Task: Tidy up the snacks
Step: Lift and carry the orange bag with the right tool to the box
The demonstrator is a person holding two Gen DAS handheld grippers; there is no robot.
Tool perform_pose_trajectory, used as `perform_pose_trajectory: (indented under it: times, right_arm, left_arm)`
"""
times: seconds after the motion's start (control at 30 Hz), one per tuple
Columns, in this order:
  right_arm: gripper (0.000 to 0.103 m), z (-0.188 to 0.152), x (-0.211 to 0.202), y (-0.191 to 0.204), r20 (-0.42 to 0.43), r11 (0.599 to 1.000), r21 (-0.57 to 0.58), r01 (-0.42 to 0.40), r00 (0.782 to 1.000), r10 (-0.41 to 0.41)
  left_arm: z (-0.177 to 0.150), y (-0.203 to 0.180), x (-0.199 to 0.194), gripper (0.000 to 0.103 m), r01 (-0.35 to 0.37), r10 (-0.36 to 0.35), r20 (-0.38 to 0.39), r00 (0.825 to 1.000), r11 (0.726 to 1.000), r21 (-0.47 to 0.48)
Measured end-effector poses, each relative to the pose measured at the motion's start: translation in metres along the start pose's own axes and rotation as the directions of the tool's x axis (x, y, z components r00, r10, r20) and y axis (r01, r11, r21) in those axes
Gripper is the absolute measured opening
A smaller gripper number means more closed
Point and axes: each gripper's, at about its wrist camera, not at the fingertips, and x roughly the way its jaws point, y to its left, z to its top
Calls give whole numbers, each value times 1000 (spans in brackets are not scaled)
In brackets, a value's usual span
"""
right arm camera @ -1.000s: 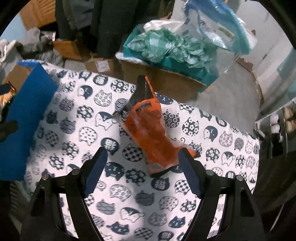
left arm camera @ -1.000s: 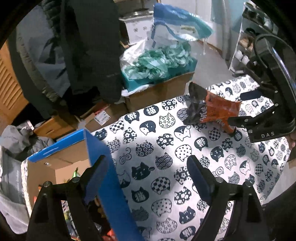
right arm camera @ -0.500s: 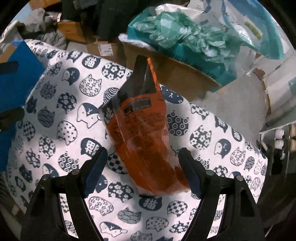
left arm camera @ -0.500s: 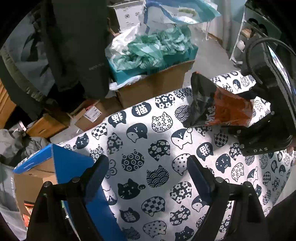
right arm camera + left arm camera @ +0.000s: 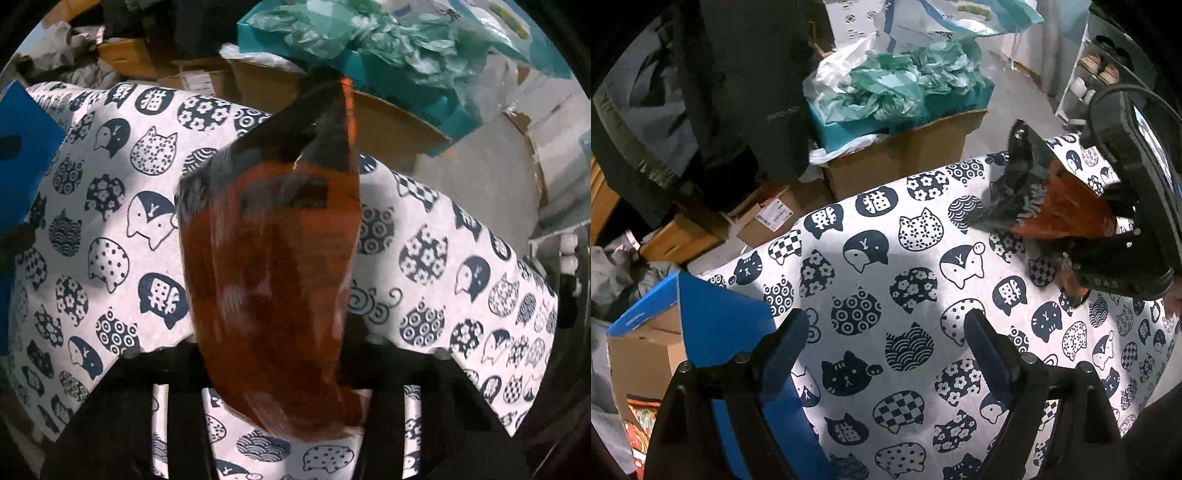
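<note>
An orange and black snack bag (image 5: pixel 273 266) fills the middle of the right wrist view, blurred. My right gripper (image 5: pixel 280 369) has closed in around its lower end; the bag hides the fingertips. In the left wrist view the same bag (image 5: pixel 1060 210) sticks out of the right gripper (image 5: pixel 1115 240) at the right, lifted above the cat-print tablecloth (image 5: pixel 905 288). My left gripper (image 5: pixel 886 347) is open and empty over the cloth. A blue cardboard box (image 5: pixel 713 332) stands at the lower left, with red snack packets (image 5: pixel 639 417) inside.
Beyond the table's far edge stand a cardboard box with green plastic bags (image 5: pixel 897 92), a dark hanging jacket (image 5: pixel 738 74) and small parcels (image 5: pixel 772 214) on the floor. A white shelf (image 5: pixel 1082 81) stands at the far right. The blue box's corner (image 5: pixel 26 147) shows at left.
The right gripper has moved onto the orange bag, closed on it and lifted it. The left gripper has drifted right, away from the blue box.
</note>
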Motion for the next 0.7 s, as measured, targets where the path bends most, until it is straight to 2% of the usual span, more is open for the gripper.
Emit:
perform_pose_trajectory:
  times: [0.07, 0.2, 0.3, 0.47, 0.7]
  right_arm:
    - [37, -5, -3, 0, -3, 999, 30, -22, 1000, 22]
    - [36, -17, -12, 8, -2, 998, 60, -26, 1000, 26]
    - [36, -26, -24, 17, 4, 996, 86, -37, 999, 37]
    - [36, -36, -54, 24, 35, 992, 113, -54, 998, 50]
    - [36, -40, -95, 32, 93, 986, 138, -90, 993, 78]
  left_arm:
    - [-2, 1, -4, 85, 9, -9, 6, 1000, 1000, -7]
    - [-9, 0, -12, 64, 23, -23, 10, 1000, 1000, 6]
    - [-13, -1, -20, 53, 34, -34, 16, 999, 999, 10]
    - [-22, -1, -38, 43, 44, -44, 32, 999, 999, 15]
    - [-38, 2, -69, 39, 29, -31, 65, 997, 999, 29]
